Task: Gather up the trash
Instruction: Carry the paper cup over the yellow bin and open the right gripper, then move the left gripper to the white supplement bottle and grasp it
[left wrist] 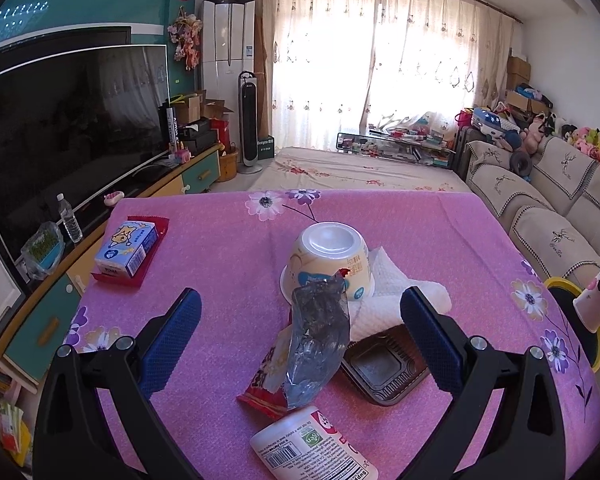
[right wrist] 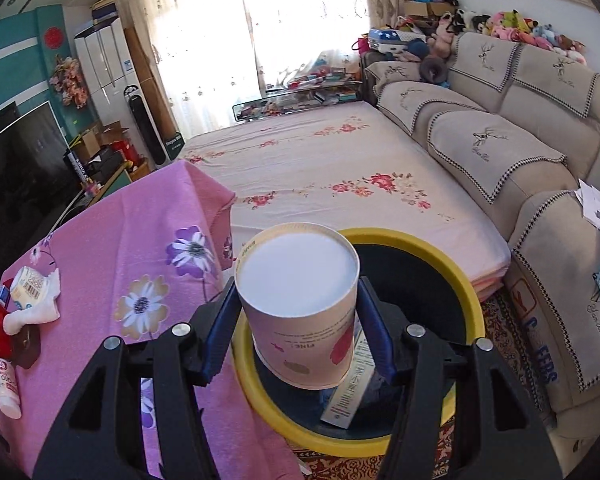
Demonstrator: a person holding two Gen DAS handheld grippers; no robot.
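My right gripper point(right wrist: 298, 304) is shut on a paper cup point(right wrist: 300, 308), held bottom-forward over the yellow-rimmed black bin point(right wrist: 456, 268) beside the table. A flat carton point(right wrist: 350, 384) lies inside the bin. The same cup point(left wrist: 592, 306) and bin point(left wrist: 562, 282) show at the right edge of the left wrist view. My left gripper point(left wrist: 300, 308) stands open above the pink cloth, with a crumpled clear wrapper point(left wrist: 318, 340) between its fingers, untouched. Around it lie an upturned bowl point(left wrist: 328, 260), a white paper towel point(left wrist: 396, 292), a black plastic tray point(left wrist: 384, 368), a red packet point(left wrist: 264, 384) and a white bottle point(left wrist: 312, 448).
A blue-and-white box point(left wrist: 126, 248) sits on a red wrapper at the table's left. A TV point(left wrist: 60, 132) on a low cabinet stands to the left, a sofa point(right wrist: 520, 140) to the right, and a flowered bed point(right wrist: 340, 176) beyond the table.
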